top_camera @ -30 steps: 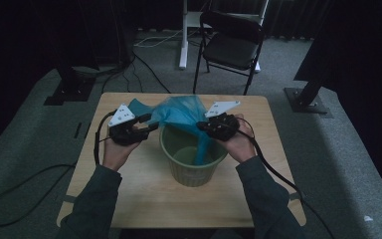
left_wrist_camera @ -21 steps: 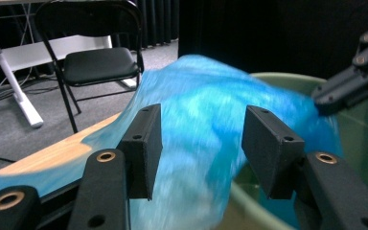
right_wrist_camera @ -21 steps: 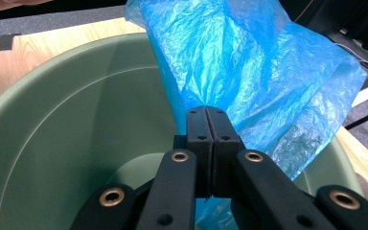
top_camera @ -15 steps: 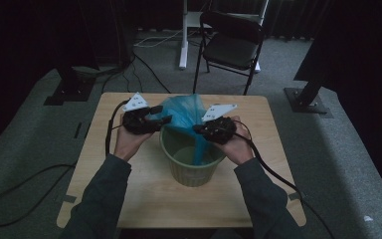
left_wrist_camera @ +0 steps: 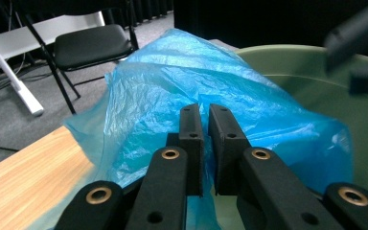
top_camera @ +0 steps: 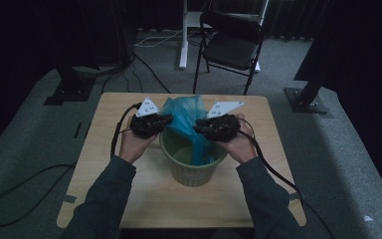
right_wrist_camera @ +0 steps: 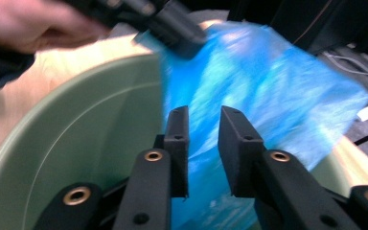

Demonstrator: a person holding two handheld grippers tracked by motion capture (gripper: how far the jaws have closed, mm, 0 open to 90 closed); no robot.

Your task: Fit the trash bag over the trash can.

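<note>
Blue plastic bag (top_camera: 188,119) stands bunched above the green bin's (top_camera: 191,172) far rim, one end trailing down inside. Left gripper (left_wrist_camera: 204,143), level at the rim's left, has just been closing and pinches the bag. Right gripper (right_wrist_camera: 202,143) opposite, jaws just parting, film between them. Wooden table (top_camera: 109,149), grey carpet, black folding chair (top_camera: 229,47) beyond.

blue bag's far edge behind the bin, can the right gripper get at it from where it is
Probably yes. The right gripper sits at the green bin rim with the blue bag right ahead of its jaws, which have just been opening with bag film between them. The left gripper stays on its own side.
</note>
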